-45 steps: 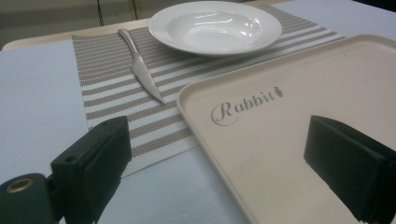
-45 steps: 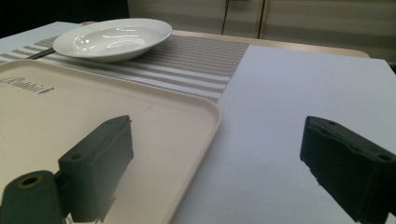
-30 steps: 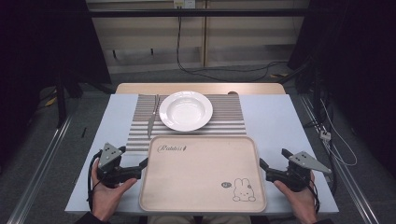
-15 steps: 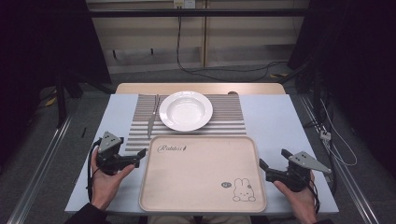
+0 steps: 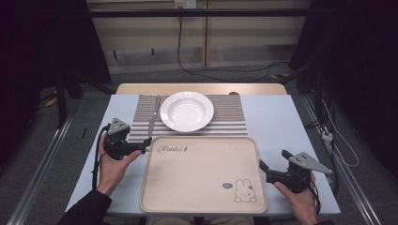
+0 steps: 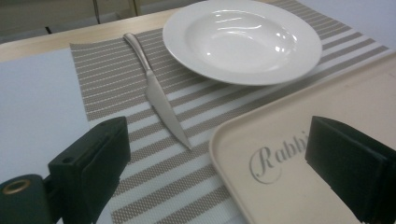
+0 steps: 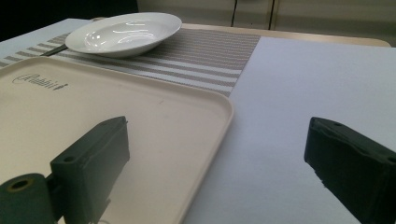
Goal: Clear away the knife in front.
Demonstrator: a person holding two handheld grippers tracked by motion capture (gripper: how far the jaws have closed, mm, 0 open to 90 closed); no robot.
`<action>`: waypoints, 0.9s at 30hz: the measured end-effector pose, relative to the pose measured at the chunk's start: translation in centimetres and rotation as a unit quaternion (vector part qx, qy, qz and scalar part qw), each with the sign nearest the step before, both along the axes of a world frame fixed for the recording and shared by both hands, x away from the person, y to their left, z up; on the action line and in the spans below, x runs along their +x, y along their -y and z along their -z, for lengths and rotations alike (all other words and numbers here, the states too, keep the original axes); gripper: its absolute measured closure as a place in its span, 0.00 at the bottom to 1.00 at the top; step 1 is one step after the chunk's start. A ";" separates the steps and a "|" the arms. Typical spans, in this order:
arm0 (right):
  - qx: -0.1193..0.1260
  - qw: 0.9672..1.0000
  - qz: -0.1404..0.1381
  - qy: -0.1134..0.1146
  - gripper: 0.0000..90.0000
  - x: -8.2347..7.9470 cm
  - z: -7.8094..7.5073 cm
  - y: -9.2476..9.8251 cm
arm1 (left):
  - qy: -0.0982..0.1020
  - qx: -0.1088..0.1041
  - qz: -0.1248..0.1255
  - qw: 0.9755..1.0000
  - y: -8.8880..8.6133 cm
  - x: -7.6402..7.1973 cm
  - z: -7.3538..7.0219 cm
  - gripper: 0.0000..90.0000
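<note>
Left gripper (image 5: 141, 146) sat at the far-left corner of the beige tray (image 5: 187, 187), jaws wide apart, gripping nothing. In the left gripper view, one jaw hung over the striped placemat (image 6: 140, 177) and the other over the tray's "Rabbit" lettering, with the tray corner between them. The knife (image 6: 159, 100) lay on the placemat, tip pointing toward that corner, close to the tray rim but not touching it. The white plate (image 5: 187, 110) sat on the placemat just beside the knife. Right gripper (image 5: 264, 166) was at the tray's right edge, jaws wide apart and empty: one over the tray, one over the bare tabletop (image 7: 303, 93). The tray lay flat on the tabletop, near edge.
</note>
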State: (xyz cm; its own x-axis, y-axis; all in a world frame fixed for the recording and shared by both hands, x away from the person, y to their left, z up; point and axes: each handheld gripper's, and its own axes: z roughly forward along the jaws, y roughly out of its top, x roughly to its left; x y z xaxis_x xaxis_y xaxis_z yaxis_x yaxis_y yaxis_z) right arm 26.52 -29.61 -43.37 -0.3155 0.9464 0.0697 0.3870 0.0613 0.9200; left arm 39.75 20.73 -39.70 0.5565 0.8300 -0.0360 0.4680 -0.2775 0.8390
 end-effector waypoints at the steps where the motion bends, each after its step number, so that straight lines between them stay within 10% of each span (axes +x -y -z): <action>1: 0.000 1.000 0.000 0.000 0.07 0.0 0.0 0.0 | -0.002 -0.002 -0.001 1.000 -0.1 0.3 0.0 0.07; 27: 0.002 1.000 -0.007 -0.005 0.07 0.2 0.1 -0.3 | -0.027 0.050 -0.021 0.998 1.1 8.7 -1.4 0.09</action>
